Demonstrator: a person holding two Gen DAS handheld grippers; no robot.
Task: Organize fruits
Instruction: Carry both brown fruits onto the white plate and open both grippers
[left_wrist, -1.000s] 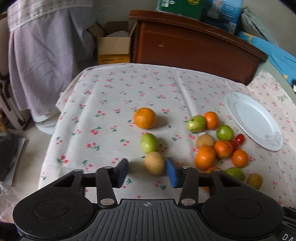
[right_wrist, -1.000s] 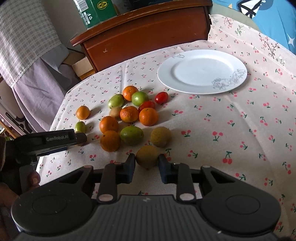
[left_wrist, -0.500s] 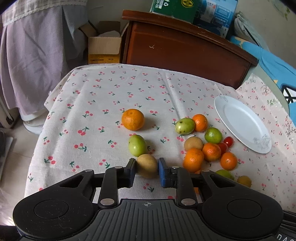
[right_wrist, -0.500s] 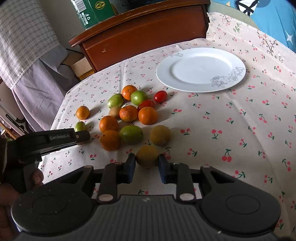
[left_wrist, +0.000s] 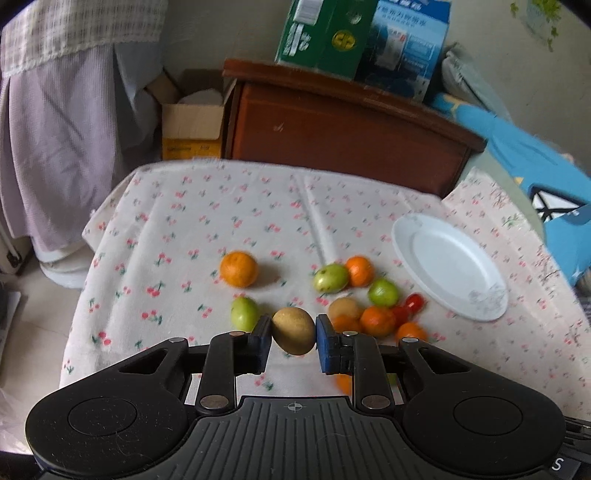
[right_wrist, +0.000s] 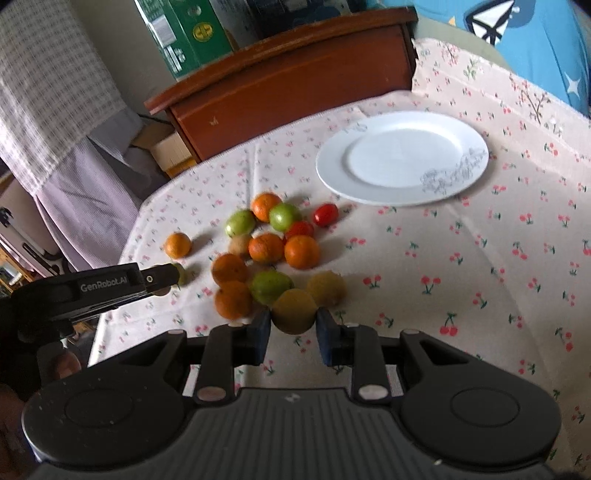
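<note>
My left gripper (left_wrist: 293, 338) is shut on a tan oval fruit (left_wrist: 293, 331) and holds it a little above the cloth. My right gripper (right_wrist: 293, 326) is shut on a yellow-brown fruit (right_wrist: 294, 311) at the near edge of the fruit pile. The pile holds several oranges (right_wrist: 302, 252), green fruits (right_wrist: 272, 286) and red tomatoes (right_wrist: 325, 214). One orange (left_wrist: 238, 268) and one green fruit (left_wrist: 244, 313) lie apart on the left. An empty white plate (right_wrist: 402, 157) sits at the far right. The left gripper (right_wrist: 162, 277) shows from the side in the right wrist view.
The table (left_wrist: 207, 221) carries a cherry-print cloth. A brown wooden cabinet (left_wrist: 343, 136) stands behind it with boxes (left_wrist: 325, 33) on top. A cardboard box (left_wrist: 194, 125) and hanging purple cloth (left_wrist: 55, 147) are at the left. Blue bedding (right_wrist: 535, 48) lies at the right.
The left gripper closed on the tan fruit and lifted it off the cloth. The right gripper stayed shut on its fruit and barely moved.
</note>
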